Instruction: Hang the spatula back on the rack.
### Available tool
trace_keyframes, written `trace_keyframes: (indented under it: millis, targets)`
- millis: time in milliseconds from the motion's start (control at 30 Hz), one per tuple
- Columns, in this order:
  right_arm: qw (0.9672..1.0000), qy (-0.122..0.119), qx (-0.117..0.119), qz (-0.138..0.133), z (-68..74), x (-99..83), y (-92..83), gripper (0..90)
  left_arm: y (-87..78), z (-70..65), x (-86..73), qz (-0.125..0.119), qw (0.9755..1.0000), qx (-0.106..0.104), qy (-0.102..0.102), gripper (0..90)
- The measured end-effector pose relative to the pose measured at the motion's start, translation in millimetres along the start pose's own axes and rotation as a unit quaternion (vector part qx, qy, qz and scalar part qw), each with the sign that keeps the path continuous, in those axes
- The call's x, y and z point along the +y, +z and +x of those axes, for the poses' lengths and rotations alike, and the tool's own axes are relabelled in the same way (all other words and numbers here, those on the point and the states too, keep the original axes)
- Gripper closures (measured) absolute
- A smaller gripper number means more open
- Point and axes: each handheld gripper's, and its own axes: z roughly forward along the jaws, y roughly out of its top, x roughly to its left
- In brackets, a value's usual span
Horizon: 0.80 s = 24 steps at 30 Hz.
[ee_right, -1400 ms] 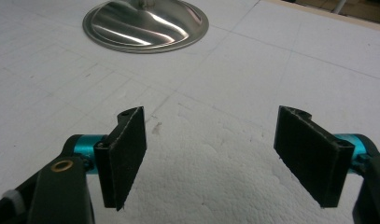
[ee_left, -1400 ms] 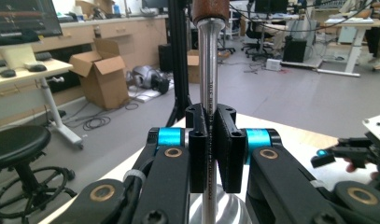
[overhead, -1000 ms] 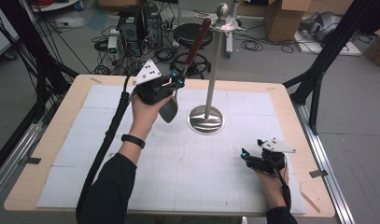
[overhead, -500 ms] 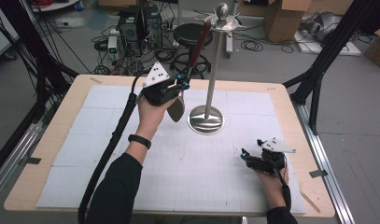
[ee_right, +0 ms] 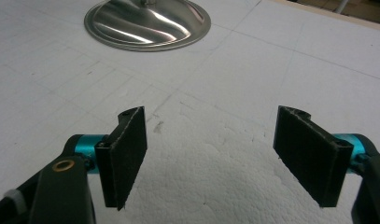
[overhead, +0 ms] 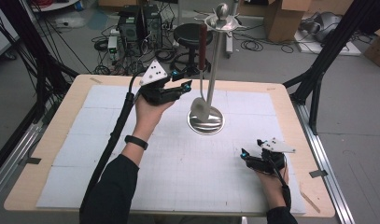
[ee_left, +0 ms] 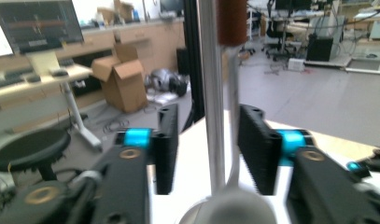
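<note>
The steel ladle with the dark red handle (overhead: 202, 88) hangs centre frame, stiff, slick; best gripped at the handle. Left claw (overhead: 186, 83) has just been opening, ladle shaft between the jaws, unpressed; right claw (overhead: 244, 155) gapes empty.

1. My left gripper (overhead: 185, 80) is up by the stand (overhead: 214, 65); its jaws have just been opening, and in the left gripper view the pole (ee_left: 211, 93) and the ladle (ee_left: 232, 93) stand in the gap, touching neither pad.
2. The ladle hangs from the stand's top ring, just beside the pole, its bowl low over the base (overhead: 211, 125), so little room is left between them.
3. The white mat (overhead: 178, 177) lies bare between my hands.
4. My right gripper (ee_right: 211, 154) rests low on the mat with jaws wide apart; bare mat lies ahead up to the base (ee_right: 148, 18).
</note>
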Motion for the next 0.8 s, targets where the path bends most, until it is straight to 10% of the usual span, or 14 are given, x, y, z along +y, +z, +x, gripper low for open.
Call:
trace_keyframes:
  millis: [200, 800]
  targets:
    - [1.0000, -0.001, -0.001, 0.000, 0.2, 0.0, 0.0, 25.0, -33.1, -0.3, -5.9, 0.035, 0.9986, 0.017, 0.036, 36.0]
    - [0.9999, 0.013, -0.001, -0.002, -2.7, 0.0, -0.4, 23.7, -170.4, 36.6, -87.7, 0.085, 0.9949, 0.055, -0.003, 27.8]
